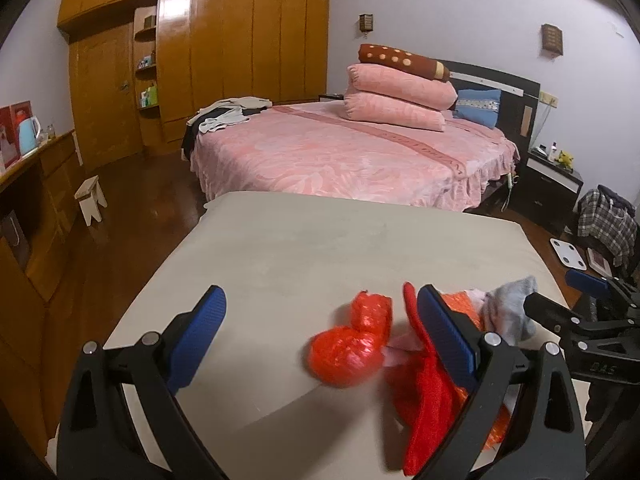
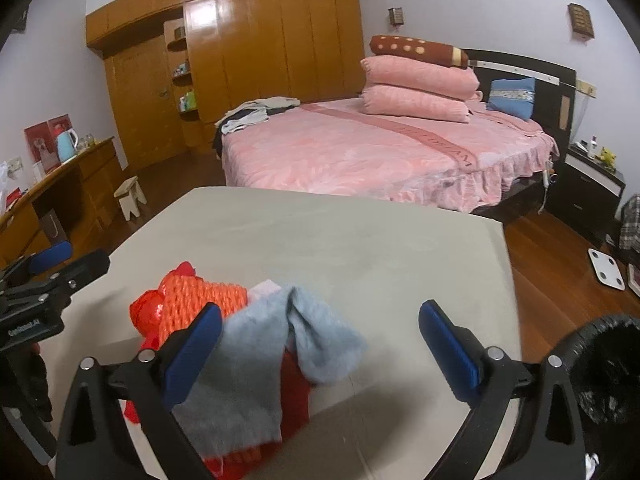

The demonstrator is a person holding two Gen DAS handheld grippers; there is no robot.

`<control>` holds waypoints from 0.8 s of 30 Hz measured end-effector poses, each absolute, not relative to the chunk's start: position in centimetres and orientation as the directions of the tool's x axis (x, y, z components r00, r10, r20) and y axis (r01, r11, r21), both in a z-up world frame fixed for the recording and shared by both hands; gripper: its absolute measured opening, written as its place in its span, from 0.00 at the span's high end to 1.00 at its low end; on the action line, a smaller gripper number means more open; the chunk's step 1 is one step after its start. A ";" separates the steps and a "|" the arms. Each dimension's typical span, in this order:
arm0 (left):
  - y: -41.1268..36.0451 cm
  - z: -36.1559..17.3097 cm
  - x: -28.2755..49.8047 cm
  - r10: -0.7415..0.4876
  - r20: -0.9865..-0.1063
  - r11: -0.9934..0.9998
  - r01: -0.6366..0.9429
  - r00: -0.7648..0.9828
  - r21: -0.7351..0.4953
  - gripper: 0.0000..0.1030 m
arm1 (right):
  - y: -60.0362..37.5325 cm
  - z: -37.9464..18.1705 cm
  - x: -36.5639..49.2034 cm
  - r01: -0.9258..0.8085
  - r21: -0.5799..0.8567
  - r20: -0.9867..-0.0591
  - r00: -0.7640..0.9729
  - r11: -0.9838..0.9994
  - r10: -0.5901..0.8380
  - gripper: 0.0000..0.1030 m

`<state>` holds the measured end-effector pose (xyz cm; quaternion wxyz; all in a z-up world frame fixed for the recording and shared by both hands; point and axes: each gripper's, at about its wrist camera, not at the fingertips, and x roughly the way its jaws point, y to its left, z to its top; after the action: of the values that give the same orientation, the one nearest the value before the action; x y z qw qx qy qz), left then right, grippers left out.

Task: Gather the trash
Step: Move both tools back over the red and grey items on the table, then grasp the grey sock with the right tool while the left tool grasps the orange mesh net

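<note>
On the near end of the beige worktop [image 2: 340,240] we see the trash gathered in one loose pile: a red plastic bag [image 1: 348,348] knotted into a bulging lump, an orange mesh net [image 2: 200,300], a red cloth [image 1: 424,396] and a grey rag [image 2: 256,360] draped over the heap. We judge the pile sits at this edge so both tools can reach it and so the bin [image 2: 600,380], lined with a black bag and standing just beside the worktop on our right, is a short carry away.

Our left gripper [image 1: 320,336] has its jaws spread wide and released, with the red plastic bag lying between them and the red cloth against the right-hand pad; it looks lined up to close on the bag, though nothing is grasped. Our right gripper [image 2: 320,340] is likewise spread wide and holds nothing, its jaws straddling the grey rag.

For writing, the right gripper's body in the left view carries letters that look like "DAS", partly blurred. The bedspread [image 2: 360,152] has a woven band of letters, too distorted to read. The red box [image 2: 44,140] behind the blue kettle [image 2: 66,144] shows no legible text.
</note>
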<state>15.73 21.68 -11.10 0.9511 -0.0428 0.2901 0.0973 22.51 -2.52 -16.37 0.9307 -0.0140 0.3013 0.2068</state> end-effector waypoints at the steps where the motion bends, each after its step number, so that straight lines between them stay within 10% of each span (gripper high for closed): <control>1: 21.8 -11.2 15.9 0.161 -0.561 0.977 -0.213 0.812 -0.027 0.09 | -2.2 -16.5 22.9 -0.400 0.095 -0.569 0.730 0.911 0.380 0.06; 6: 22.2 -11.7 16.4 0.165 -0.569 0.975 -0.219 0.806 -0.027 0.09 | -1.1 -17.3 24.2 -0.433 0.091 -0.593 0.700 0.897 0.398 0.09; 16: 22.0 -12.3 17.1 0.158 -0.585 0.976 -0.216 0.795 -0.030 0.09 | -0.3 -18.5 24.2 -0.511 0.125 -0.644 0.611 0.851 0.461 0.66; 24: 20.7 -12.0 16.2 0.139 -0.580 0.981 -0.192 0.803 -0.032 0.09 | -1.3 -17.6 22.9 -0.516 0.131 -0.626 0.619 0.847 0.474 0.81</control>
<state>16.22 20.69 -12.03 0.9484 -0.0445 0.3015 0.0873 22.88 -1.33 -17.63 0.8993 -0.0306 0.3385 0.2752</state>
